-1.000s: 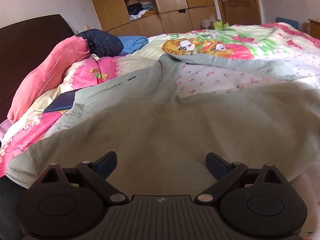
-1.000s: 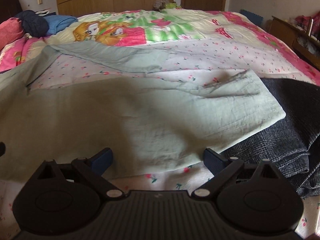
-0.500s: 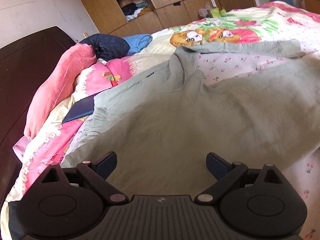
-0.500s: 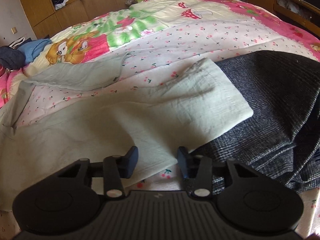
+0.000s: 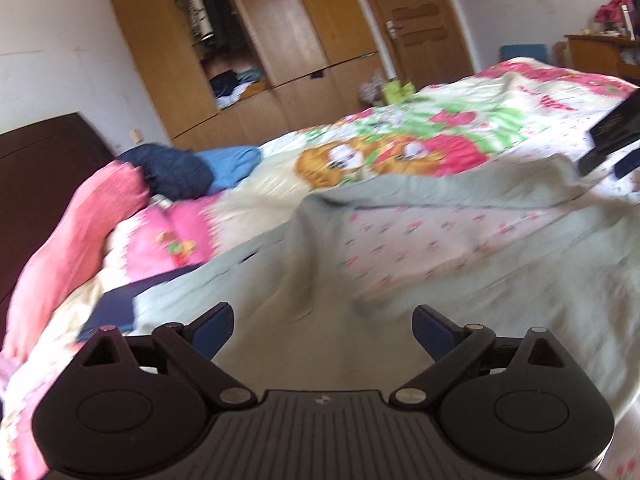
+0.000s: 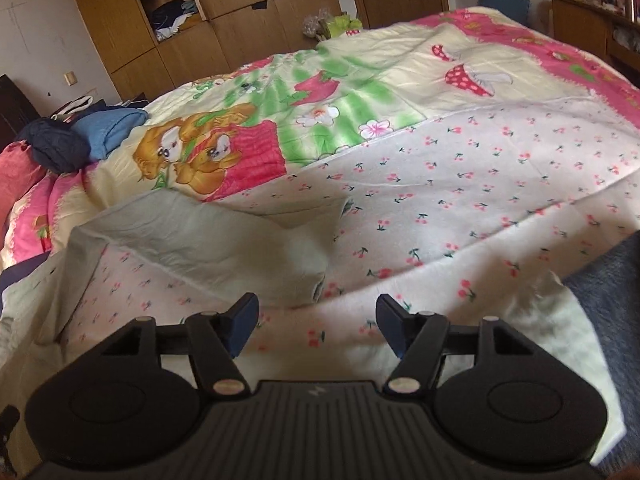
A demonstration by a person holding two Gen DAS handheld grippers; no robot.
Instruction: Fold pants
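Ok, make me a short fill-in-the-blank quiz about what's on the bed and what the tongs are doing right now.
1. The pale green pants lie spread on the ____.
2. The left tongs stand ____, gripping nothing.
3. The wardrobe door behind the bed is ____.
4. Beside the blue garment near the headboard sits a dark ____ bundle.

Missing words: bed; open; open; navy

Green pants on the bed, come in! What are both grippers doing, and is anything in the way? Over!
Left gripper open, empty, over the pants. Right gripper opening, nothing between its jaws. Pants spread flat, legs apart, unfolded. Dark checked garment beside the near leg's hem.
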